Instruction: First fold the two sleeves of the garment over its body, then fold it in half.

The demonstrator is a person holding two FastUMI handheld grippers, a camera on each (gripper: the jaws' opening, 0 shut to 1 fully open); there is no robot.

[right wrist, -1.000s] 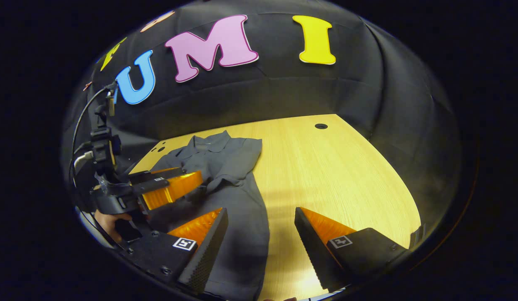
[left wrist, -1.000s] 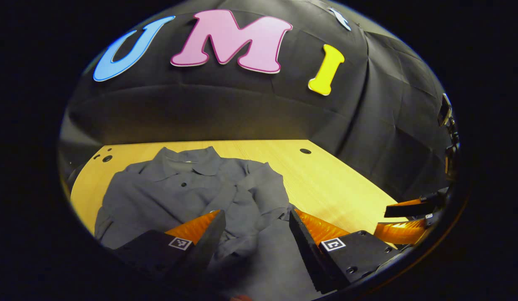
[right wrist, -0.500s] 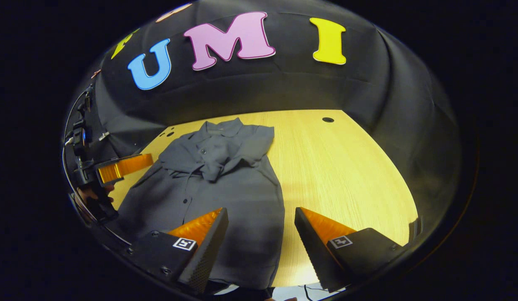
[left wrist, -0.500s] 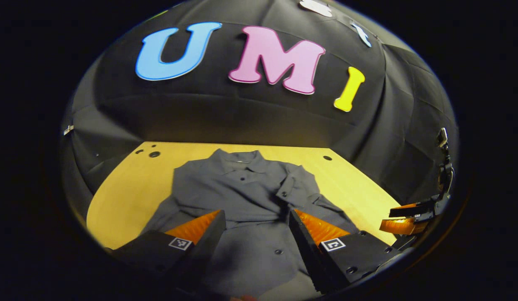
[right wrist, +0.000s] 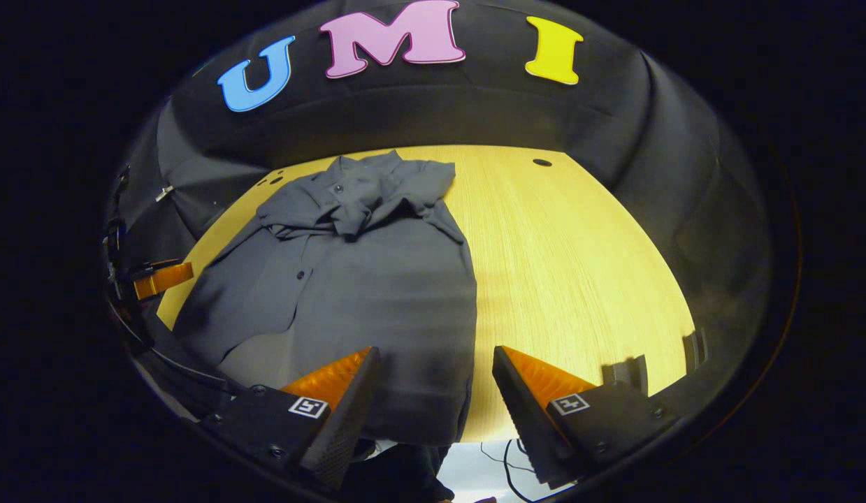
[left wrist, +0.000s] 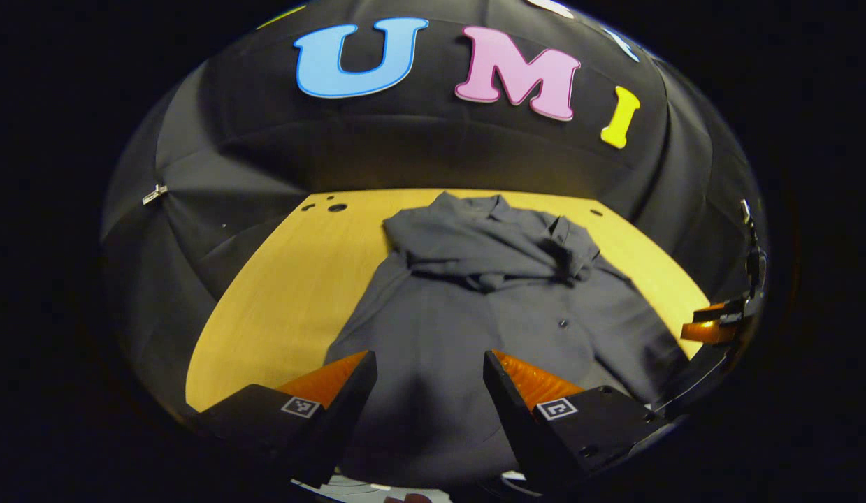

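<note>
A dark grey button-up shirt (left wrist: 474, 300) lies flat on the yellow wooden table (left wrist: 293, 279), collar at the far end, hem at the near edge. Both sleeves (left wrist: 502, 255) are folded across its chest in a bunched band. My left gripper (left wrist: 430, 363) hovers open above the hem, near its left side, holding nothing. In the right gripper view the same shirt (right wrist: 363, 272) spreads left of centre, sleeves (right wrist: 356, 202) crossed near the collar. My right gripper (right wrist: 436, 360) is open over the hem's right corner. The other gripper (right wrist: 160, 278) shows at the far left there.
Bare table (right wrist: 579, 265) stretches to the right of the shirt, with a small round hole (right wrist: 542, 162) near the far edge. More holes (left wrist: 331, 207) sit at the table's far left corner. The near table edge lies just below both grippers, with cables (right wrist: 502, 457) under it.
Both grippers have pulled back from the sleeves toward the near table edge and the hem, still open. The whole shirt now shows, with its sleeves left folded over the chest.
</note>
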